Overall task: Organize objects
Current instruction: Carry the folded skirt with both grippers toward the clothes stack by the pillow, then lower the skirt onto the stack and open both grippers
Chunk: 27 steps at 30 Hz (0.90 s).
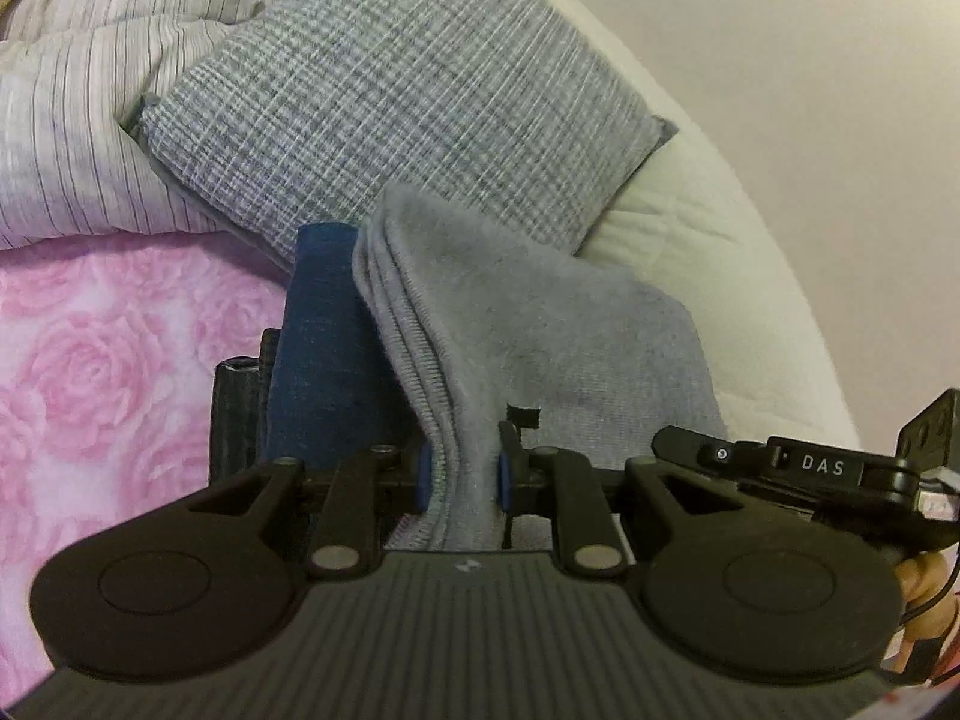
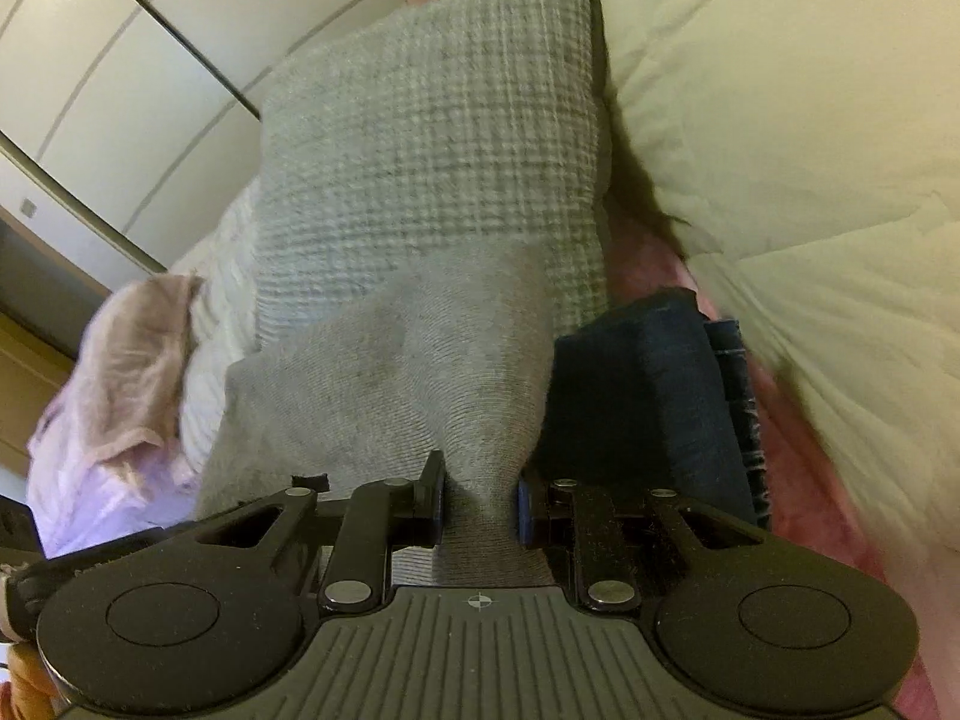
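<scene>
Both grippers pinch the same grey knitted cloth (image 1: 540, 348), which lies on a bed with a pink rose-patterned sheet (image 1: 108, 360). The left gripper (image 1: 463, 477) has its blue pads pressed onto a layered, stitched edge of the cloth, and the right gripper (image 2: 480, 504) squeezes a bunched fold of it between its pads.

Right behind the cloth stands a grey checked pillow (image 1: 408, 96), leaning against a cream quilted duvet (image 1: 690, 264); the pillow blocks the space straight ahead of both grippers. Beside the cloth sits a folded dark blue garment (image 1: 324, 348), touching it, with a darker striped piece (image 1: 237, 414) tucked against its far side. Beyond the pillow on one side lies white bedding with thin dark stripes (image 1: 78, 138).

The left wrist view shows the rose sheet broadly, the cloth's triple-stitched hem, and part of the other gripper's body, marked "DAS" (image 1: 822, 468), with a bit of a hand (image 1: 924, 588) behind it. The right wrist view shows instead a crumpled pale pink towel-like cloth (image 2: 126, 360) heaped on the bedding, white wardrobe doors (image 2: 150, 60) in the background, and the blue garment (image 2: 636, 396) as a thicker folded stack on the opposite side of the grey cloth.
</scene>
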### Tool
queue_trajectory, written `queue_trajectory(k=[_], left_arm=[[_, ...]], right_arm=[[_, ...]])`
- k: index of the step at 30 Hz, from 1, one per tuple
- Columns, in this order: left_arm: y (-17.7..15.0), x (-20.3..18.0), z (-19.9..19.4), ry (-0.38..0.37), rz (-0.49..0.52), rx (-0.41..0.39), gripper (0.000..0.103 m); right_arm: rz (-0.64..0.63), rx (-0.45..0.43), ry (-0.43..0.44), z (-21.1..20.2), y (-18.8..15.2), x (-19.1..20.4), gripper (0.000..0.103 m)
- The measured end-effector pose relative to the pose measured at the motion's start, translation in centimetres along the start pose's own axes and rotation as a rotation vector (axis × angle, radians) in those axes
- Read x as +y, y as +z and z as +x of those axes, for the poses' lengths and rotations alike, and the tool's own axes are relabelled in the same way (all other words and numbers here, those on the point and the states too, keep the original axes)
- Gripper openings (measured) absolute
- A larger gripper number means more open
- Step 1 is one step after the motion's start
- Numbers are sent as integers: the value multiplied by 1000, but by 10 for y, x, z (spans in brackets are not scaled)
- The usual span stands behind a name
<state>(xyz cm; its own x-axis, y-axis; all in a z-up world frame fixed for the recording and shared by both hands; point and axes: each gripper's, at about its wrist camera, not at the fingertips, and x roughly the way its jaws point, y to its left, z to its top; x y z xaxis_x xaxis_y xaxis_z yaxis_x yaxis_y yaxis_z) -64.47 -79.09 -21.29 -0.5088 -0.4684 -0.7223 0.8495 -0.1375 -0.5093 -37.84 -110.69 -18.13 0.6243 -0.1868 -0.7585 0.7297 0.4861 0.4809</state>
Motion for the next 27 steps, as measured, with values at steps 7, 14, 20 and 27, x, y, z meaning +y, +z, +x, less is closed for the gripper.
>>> queue_trajectory(k=[7, 14, 20, 27], left_arm=[[-1, 10, 19, -15, 11, -20, 17], [-3, 15, 12, 68, 77, -45, 24], [29, -8, -9, 94, 116, -186, 22], [27, -41, 70, 189, 266, -147, 24]], right_arm=[[-22, -19, -49, 21, -4, -15, 24], [-161, -99, -199, 15, -15, 3, 47], [-354, -265, -220, -6, -5, 29, 43], [-461, -280, -228, 47, -9, 26, 24]])
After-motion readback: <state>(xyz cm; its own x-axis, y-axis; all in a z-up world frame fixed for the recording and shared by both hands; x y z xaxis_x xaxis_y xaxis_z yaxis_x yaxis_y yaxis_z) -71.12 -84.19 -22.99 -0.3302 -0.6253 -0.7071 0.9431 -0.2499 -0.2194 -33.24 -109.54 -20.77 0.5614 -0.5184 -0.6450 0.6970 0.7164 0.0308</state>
